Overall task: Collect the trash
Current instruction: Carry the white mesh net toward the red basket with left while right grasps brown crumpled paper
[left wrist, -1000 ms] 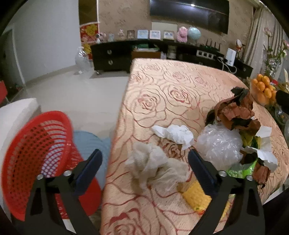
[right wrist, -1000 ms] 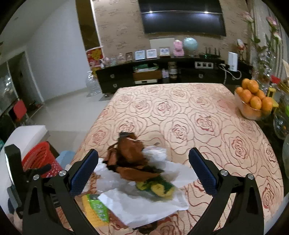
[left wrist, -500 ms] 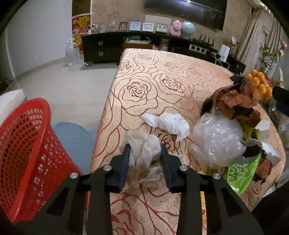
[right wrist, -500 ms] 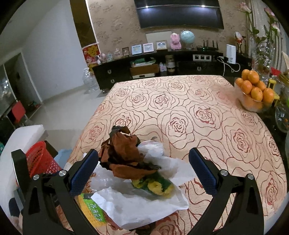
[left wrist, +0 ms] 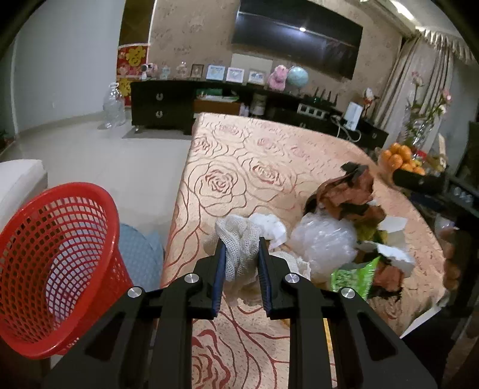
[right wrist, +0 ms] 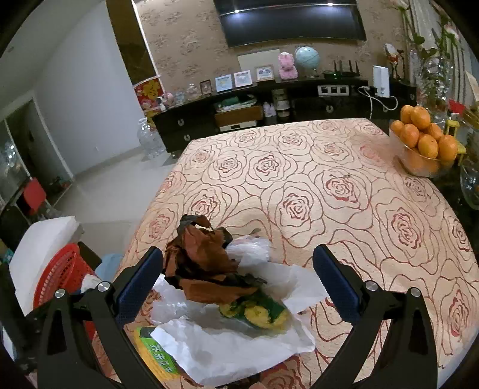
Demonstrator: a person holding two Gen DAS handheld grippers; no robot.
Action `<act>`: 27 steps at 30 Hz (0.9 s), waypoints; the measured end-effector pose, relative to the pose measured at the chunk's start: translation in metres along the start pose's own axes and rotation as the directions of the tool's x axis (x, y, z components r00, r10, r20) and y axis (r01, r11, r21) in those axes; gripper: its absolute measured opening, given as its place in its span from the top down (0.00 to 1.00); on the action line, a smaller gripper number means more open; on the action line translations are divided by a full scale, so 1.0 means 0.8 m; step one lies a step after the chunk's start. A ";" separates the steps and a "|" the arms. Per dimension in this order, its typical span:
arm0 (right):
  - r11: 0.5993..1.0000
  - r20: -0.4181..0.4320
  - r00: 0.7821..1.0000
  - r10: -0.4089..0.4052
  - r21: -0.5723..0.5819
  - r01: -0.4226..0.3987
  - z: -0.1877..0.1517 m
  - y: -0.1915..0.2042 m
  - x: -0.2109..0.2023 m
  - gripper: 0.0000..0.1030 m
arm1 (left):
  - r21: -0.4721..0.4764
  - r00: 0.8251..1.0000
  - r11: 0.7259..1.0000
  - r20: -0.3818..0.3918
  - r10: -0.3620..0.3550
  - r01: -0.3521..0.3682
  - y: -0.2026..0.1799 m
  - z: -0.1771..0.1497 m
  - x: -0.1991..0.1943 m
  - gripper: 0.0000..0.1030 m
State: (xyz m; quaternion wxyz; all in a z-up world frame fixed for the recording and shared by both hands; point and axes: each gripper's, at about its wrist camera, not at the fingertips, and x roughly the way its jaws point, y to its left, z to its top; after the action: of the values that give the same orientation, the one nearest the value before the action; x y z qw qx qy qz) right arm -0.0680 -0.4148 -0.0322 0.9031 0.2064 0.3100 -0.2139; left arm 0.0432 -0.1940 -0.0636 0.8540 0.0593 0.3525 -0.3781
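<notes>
Gauze wad caught in closing jaws

Left gripper [left wrist: 240,254] is angling downward, its jaws closing on the crumpled off-white mesh gauze wad [left wrist: 239,239] above the rose-patterned tabletop [left wrist: 239,167], beside the red plastic lattice basket [left wrist: 51,239]. Right gripper [right wrist: 239,269] is hovering wide open over the crumpled brown paper wrapper [right wrist: 200,263]. Green packet lettering is unreadable.

Dark television [right wrist: 292,25] on patterned beige wall [right wrist: 185,45]; long black cabinet [left wrist: 167,104] below; pale tiled floor [left wrist: 89,149]; curtains [left wrist: 419,74] at right; ceiling light reflected in screen.
</notes>
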 end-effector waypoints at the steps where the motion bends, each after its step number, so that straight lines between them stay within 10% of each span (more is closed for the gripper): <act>1: 1.000 0.002 1.000 0.004 -0.006 -0.004 0.000 0.002 0.000 0.06 | -0.003 1.000 1.000 0.010 -0.002 0.002 0.001 0.002 -0.004 0.81; 16: 0.964 -0.168 0.984 0.056 -0.247 -0.097 0.012 0.060 0.086 0.06 | -0.031 0.994 0.999 0.106 0.037 -0.034 0.024 0.015 -0.044 0.81; 21: 0.956 -0.186 0.981 0.056 -0.273 -0.107 -0.002 0.068 0.096 0.36 | -0.037 0.992 0.998 0.115 0.050 -0.046 0.030 0.015 -0.050 0.81; 27: 0.956 -0.175 0.983 0.063 -0.273 -0.110 -0.007 0.067 0.090 0.47 | -0.037 0.989 0.997 0.130 0.065 -0.061 0.029 0.014 -0.056 0.81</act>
State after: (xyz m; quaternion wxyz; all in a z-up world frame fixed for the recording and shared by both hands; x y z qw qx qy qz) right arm 0.0089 -0.3865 -0.0702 0.9032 0.1060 0.4012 -0.1100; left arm 0.0444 -0.1550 -0.0298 0.8877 0.0315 0.2996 -0.3483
